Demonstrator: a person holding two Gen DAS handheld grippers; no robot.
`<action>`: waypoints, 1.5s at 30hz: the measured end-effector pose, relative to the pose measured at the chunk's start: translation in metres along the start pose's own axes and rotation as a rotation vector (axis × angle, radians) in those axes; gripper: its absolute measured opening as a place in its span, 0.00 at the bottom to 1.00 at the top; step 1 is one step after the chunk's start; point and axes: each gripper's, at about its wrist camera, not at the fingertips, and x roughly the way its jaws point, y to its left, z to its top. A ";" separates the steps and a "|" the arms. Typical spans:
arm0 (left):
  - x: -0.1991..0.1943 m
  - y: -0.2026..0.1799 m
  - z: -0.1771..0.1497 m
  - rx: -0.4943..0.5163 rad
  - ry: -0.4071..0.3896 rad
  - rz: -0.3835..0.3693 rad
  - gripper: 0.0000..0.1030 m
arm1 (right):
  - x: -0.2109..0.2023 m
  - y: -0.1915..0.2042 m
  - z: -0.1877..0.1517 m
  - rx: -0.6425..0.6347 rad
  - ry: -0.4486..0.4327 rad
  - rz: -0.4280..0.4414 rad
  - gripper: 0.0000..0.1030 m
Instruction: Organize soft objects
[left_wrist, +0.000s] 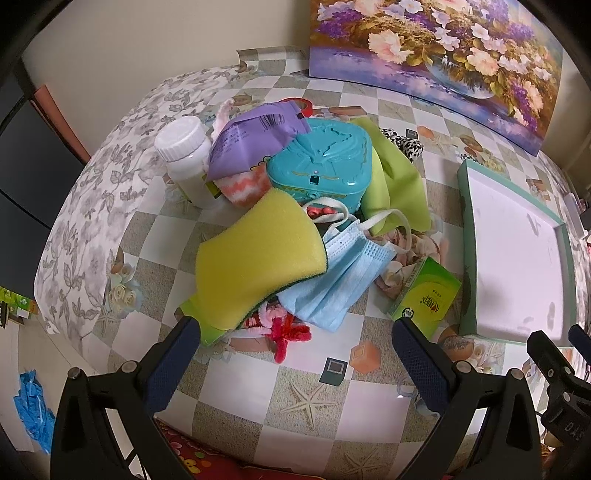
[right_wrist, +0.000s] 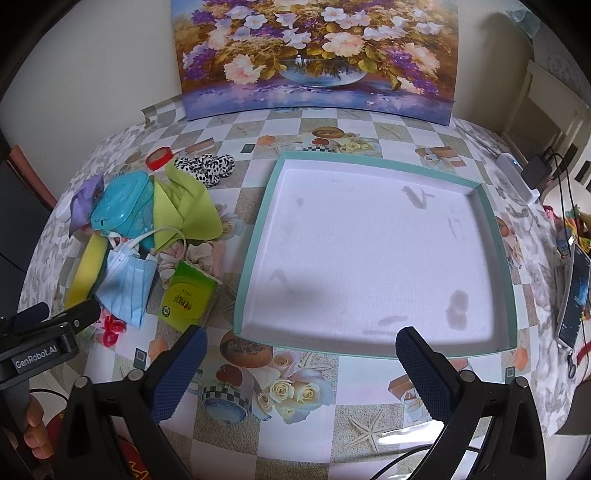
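Note:
A pile of objects lies on the checked table. On top sits a yellow sponge (left_wrist: 255, 258) (right_wrist: 86, 271), with a blue face mask (left_wrist: 340, 273) (right_wrist: 127, 282) beside it and red and pink pipe cleaners (left_wrist: 284, 332) under its near edge. A green cloth (left_wrist: 395, 184) (right_wrist: 188, 206) and an orange-white fuzzy sock (left_wrist: 243, 184) lie further back. My left gripper (left_wrist: 295, 328) is open, just in front of the pile, holding nothing. My right gripper (right_wrist: 301, 338) is open over the near edge of the empty white tray (right_wrist: 255, 236) (left_wrist: 467, 229).
Hard items sit in the pile: a teal plastic box (left_wrist: 321, 162) (right_wrist: 122, 206), a white bottle (left_wrist: 184, 155), a purple packet (left_wrist: 251, 140), a green carton (left_wrist: 424, 291) (right_wrist: 186, 297). A black-white scrunchie (right_wrist: 207, 164) and red tape roll (right_wrist: 159, 157) lie behind. A flower painting (right_wrist: 314, 55) stands at the back; a phone (right_wrist: 574, 295) lies right.

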 end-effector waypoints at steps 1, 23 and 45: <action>0.000 0.000 0.000 0.000 0.001 0.000 1.00 | 0.000 0.000 0.000 0.001 0.000 0.000 1.00; 0.002 -0.002 0.000 0.009 0.005 0.002 1.00 | 0.001 0.001 0.000 0.002 0.000 -0.002 1.00; 0.001 -0.004 0.001 0.006 0.004 0.001 1.00 | 0.001 0.002 0.000 -0.002 0.002 0.000 1.00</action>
